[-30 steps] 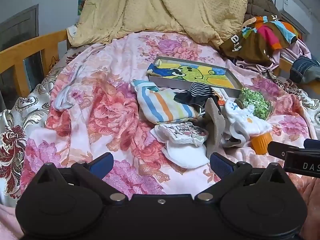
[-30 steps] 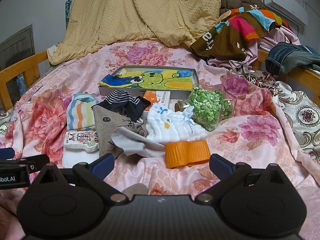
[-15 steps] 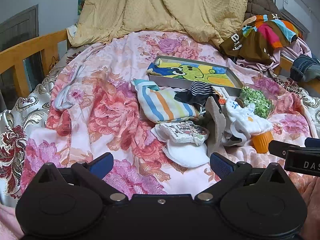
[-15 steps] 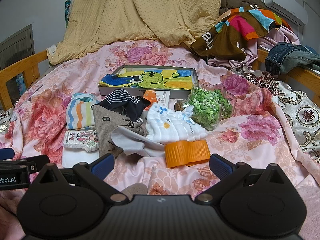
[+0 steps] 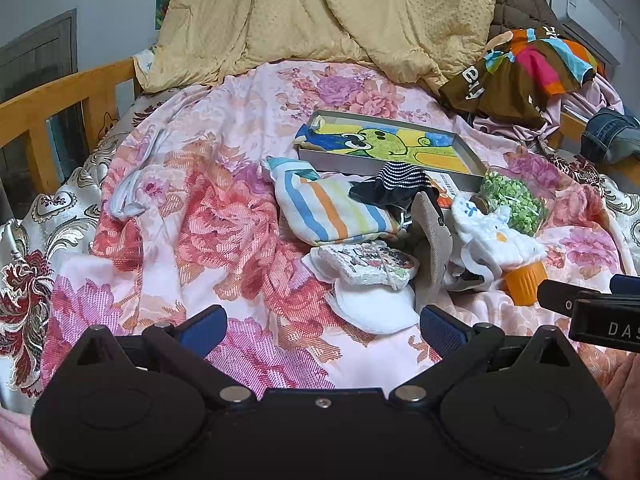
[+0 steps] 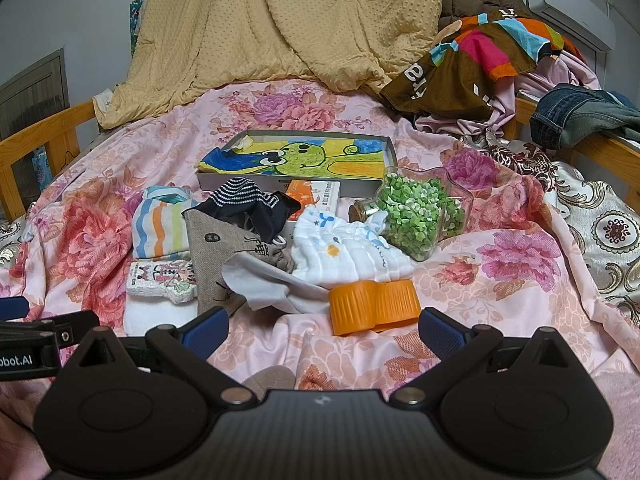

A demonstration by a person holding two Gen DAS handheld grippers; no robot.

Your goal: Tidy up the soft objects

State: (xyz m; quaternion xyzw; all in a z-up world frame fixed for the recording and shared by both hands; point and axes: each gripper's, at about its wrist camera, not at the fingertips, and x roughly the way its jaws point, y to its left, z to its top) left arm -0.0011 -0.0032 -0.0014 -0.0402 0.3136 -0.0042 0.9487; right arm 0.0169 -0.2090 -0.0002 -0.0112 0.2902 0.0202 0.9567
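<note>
A heap of small soft items lies mid-bed: a striped cloth (image 5: 332, 212) (image 6: 162, 226), a dark striped sock (image 5: 394, 186) (image 6: 250, 200), a grey linen pouch (image 5: 432, 240) (image 6: 212, 256), a white baby cloth (image 5: 492, 240) (image 6: 344, 252), a printed pad (image 5: 364, 262) (image 6: 160, 278) on a white round pad (image 5: 376, 308). Behind them sits a grey tray (image 5: 360, 160) (image 6: 224, 180) lined with a cartoon cloth. My left gripper (image 5: 322, 326) is open, short of the white pad. My right gripper (image 6: 322, 326) is open, just short of the orange caps (image 6: 372, 306).
A jar of green bits (image 6: 418, 212) lies beside the baby cloth. An orange-and-white box (image 6: 314, 194) sits before the tray. A yellow blanket (image 5: 320, 20), colourful clothes (image 6: 480, 56) and jeans (image 6: 576, 116) pile at the back. Wooden rails (image 5: 60, 100) border the bed.
The left wrist view has risen and pulled back slightly, so the heap sits a little lower and smaller. The right gripper has barely moved. Both stay open.
</note>
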